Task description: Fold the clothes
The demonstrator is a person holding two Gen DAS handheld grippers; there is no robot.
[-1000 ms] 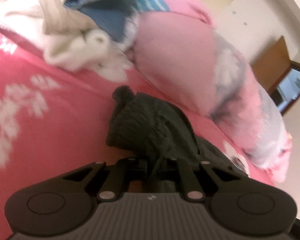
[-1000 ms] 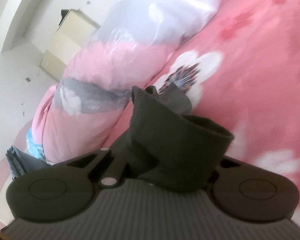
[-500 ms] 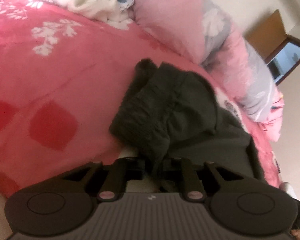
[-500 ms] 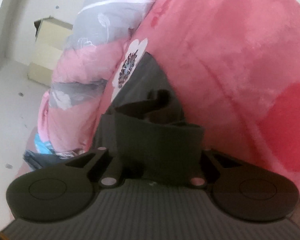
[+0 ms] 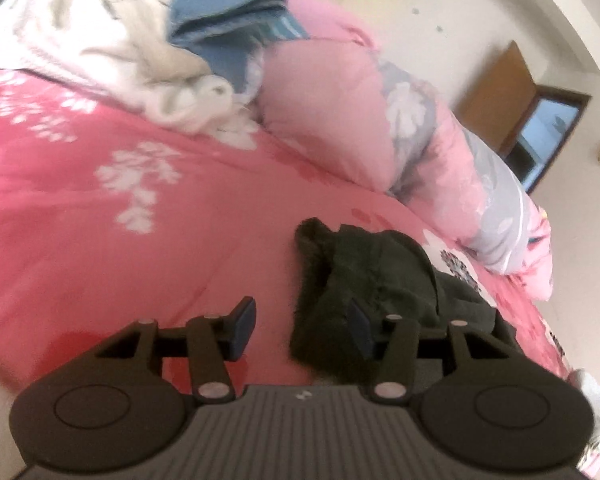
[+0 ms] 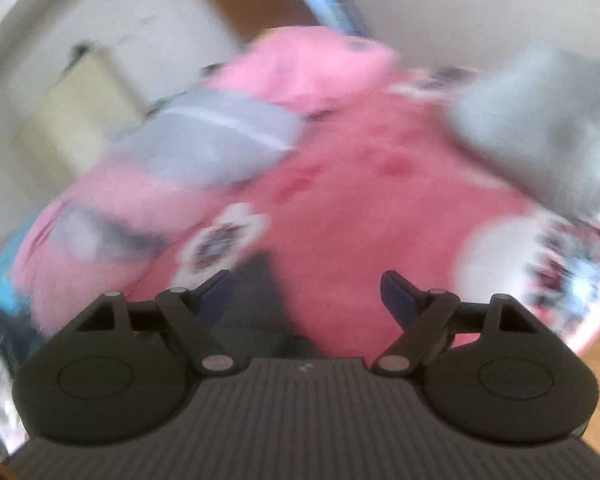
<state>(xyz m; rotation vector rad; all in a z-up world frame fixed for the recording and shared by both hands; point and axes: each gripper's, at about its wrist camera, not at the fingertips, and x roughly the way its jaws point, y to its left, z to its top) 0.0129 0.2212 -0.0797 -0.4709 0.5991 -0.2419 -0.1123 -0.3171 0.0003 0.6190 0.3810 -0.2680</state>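
Now the dark garment (image 5: pixel 372 280) lies bunched on the pink floral bedspread (image 5: pixel 140 248), near the long pink and grey pillow (image 5: pixel 440 152) that runs along the far side of the bed. In the left wrist view the left gripper (image 5: pixel 302 322) has its jaws apart and they are opening; the garment's fuzzy lower edge hangs in the gap toward the right finger and partly covers that finger, but the left finger stands clear of the cloth with bare bedspread behind it, so the pads do not press on the garment. Behind, at the head of the bed, a heap of other clothes (image 5: pixel 112 40) is seen, whitish and beige, with a blue piece (image 5: pixel 228 28) beside it against the pillow. A brown door (image 5: pixel 496 92) and a dark-framed opening show on the right wall. The right wrist view is strongly blurred. There the right gripper (image 6: pixel 306 292) has its jaws wide apart and opening, and nothing is pressed between the pads; only a dark corner of the garment (image 6: pixel 256 276) shows low, just beside the left finger, lying on the bedspread (image 6: pixel 380 208). The pillow (image 6: pixel 204 140) is at the left in this view, and a grey shape at the right is too blurred to tell.
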